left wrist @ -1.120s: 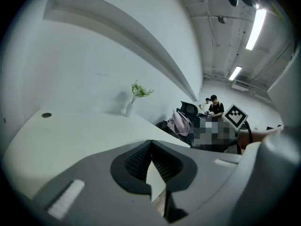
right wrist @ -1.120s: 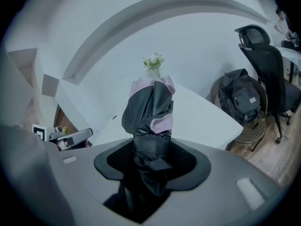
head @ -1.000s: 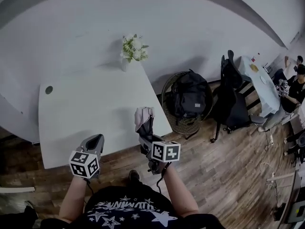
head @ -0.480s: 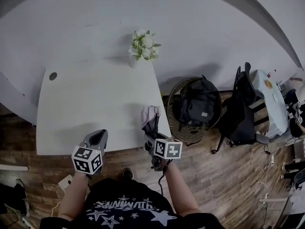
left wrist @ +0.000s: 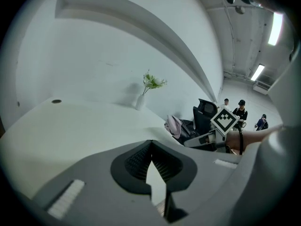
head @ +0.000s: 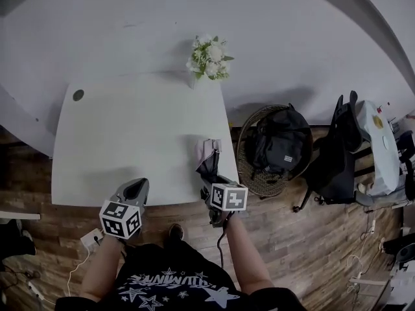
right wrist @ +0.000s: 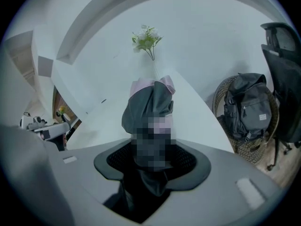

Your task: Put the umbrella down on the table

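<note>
A folded umbrella point(head: 207, 155), dark grey with a pink lining, stands nearly upright over the near right corner of the white table point(head: 130, 135). My right gripper point(head: 211, 177) is shut on its lower end. In the right gripper view the umbrella point(right wrist: 148, 102) rises from between the jaws of the right gripper point(right wrist: 150, 161), and a mosaic patch hides its middle. My left gripper point(head: 135, 188) hovers at the table's near edge, shut with nothing in it. The left gripper view shows the umbrella point(left wrist: 174, 125) off to the right, beyond the left gripper point(left wrist: 151, 147).
A vase of white flowers point(head: 209, 60) stands at the table's far right edge and a cable hole point(head: 78, 94) lies at its far left. A wicker basket point(head: 249, 173) holding a black backpack point(head: 280, 141) sits right of the table, with a black chair point(head: 340, 154) beyond.
The head view has shifted so the table sits more central and to the right. Both grippers stayed near its front edge, and the right gripper still holds the umbrella.
</note>
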Tool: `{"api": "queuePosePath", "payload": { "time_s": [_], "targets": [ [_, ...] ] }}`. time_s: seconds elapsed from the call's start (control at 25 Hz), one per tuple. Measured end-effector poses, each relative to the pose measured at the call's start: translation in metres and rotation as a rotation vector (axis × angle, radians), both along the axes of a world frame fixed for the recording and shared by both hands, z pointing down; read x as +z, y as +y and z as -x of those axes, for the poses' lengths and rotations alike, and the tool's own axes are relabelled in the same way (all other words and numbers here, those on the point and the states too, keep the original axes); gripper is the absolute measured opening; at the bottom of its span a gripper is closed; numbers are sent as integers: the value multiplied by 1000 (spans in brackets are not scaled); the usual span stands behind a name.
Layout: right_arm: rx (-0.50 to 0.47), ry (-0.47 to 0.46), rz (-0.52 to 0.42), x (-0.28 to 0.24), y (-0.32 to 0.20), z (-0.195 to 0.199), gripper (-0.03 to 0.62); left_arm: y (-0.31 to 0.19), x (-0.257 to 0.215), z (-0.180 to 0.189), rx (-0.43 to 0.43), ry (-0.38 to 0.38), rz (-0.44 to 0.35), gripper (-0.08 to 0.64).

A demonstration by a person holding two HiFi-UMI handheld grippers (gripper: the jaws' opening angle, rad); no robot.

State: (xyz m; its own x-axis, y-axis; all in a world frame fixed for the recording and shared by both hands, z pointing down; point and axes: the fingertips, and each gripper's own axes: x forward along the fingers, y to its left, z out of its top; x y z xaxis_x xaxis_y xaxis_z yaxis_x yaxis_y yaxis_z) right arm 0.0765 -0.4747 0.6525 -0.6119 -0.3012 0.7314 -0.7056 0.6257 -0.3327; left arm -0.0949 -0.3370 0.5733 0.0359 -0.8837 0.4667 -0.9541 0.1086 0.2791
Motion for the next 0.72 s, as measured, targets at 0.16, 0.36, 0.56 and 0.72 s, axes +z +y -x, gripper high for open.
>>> {"api": "queuePosePath", "payload": {
  "time_s": [0.16, 0.36, 0.56, 0.72],
  "targets": [
    [-7, 24, 0, 7, -6, 6, 244, 0, 3, 1, 1, 3, 10, 3],
    [-3, 55, -27, 10, -16, 4, 244, 3, 7, 2, -10, 9, 16, 3],
    [-4, 85, -26, 16, -19, 1, 245, 2, 9, 0, -15, 10, 23, 3],
    [-5, 91, -24, 21, -20, 0, 247, 1, 10, 0, -18, 11, 25, 4]
  ]
}}
